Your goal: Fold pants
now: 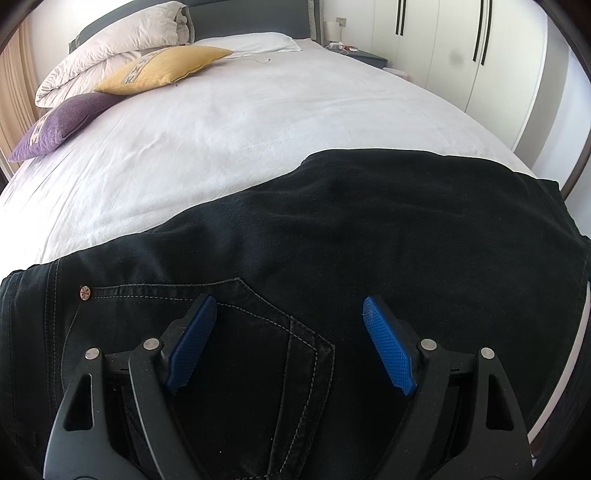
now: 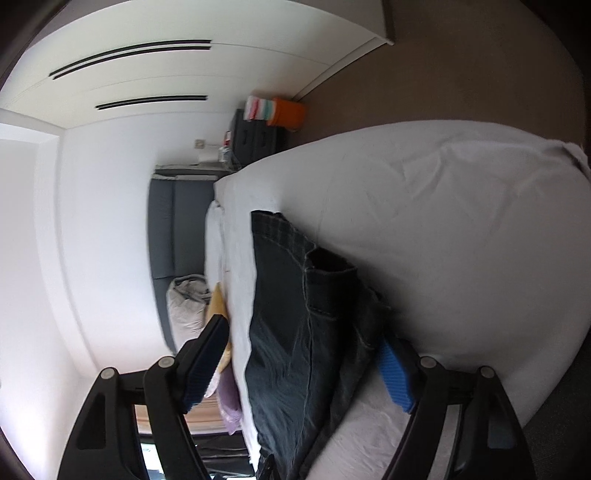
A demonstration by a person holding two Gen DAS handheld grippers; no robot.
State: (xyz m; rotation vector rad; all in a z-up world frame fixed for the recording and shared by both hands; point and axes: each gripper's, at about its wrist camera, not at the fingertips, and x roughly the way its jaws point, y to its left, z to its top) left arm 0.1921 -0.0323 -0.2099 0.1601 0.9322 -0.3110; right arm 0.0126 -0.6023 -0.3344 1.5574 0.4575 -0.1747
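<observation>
1. Left gripper (image 1: 290,306) sits bottom centre, jaws wide apart, nothing between the blue pads (image 1: 192,343).
2. Black pants (image 1: 332,240) fill the lower half, spread flat on the bed (image 1: 221,122), running to the right edge.
3. Back pocket (image 1: 258,332) with light stitching lies between and under the fingers; copper rivet (image 1: 85,293) at lower left.
4. Pads hover just above the denim; contact can't be judged.
5. Upper left: purple cushion (image 1: 55,127), yellow cushion (image 1: 162,70), folded duvet (image 1: 122,48) behind them.
6. White pillow (image 1: 255,42) top centre, against a grey headboard (image 1: 251,16).
7. White wardrobe (image 1: 461,48) with dark handles, upper right.
</observation>
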